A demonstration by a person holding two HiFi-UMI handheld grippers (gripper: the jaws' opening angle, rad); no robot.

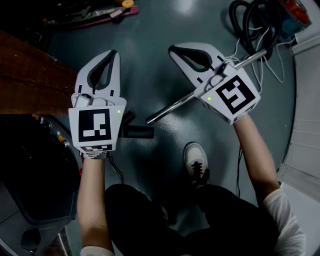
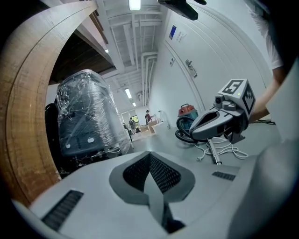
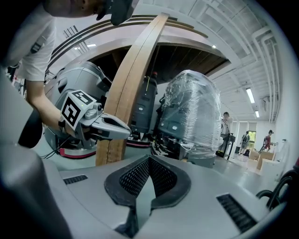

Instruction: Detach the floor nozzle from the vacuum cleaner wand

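**Both grippers closed and empty above the wand**

The person's bare forearms reach forward from the near edge of the head view, one gripper in each hand. Both grippers point away from the body and close to level.

The left gripper (image 1: 114,54) sits at the left and aims far and slightly right. Its own view shows the jaws pressed together with nothing between them. The right gripper (image 1: 172,48) sits at the right and angles towards the far left, so the two tips lean towards each other but stay well apart. Its jaws are also together and hold nothing.

The vacuum cleaner wand (image 1: 175,105), a bare metal tube, runs diagonally across the grey floor (image 1: 150,75). It passes under the right gripper's marker cube and on towards the vacuum cleaner (image 1: 295,12) and its coiled hose (image 1: 247,15) at the far right. The wand's near end shows as a plain open tube. I cannot make out the floor nozzle with certainty. A short black part beside the left gripper's cube cannot be identified.

The person's shoe (image 1: 196,160) rests on the floor near the wand's near end.
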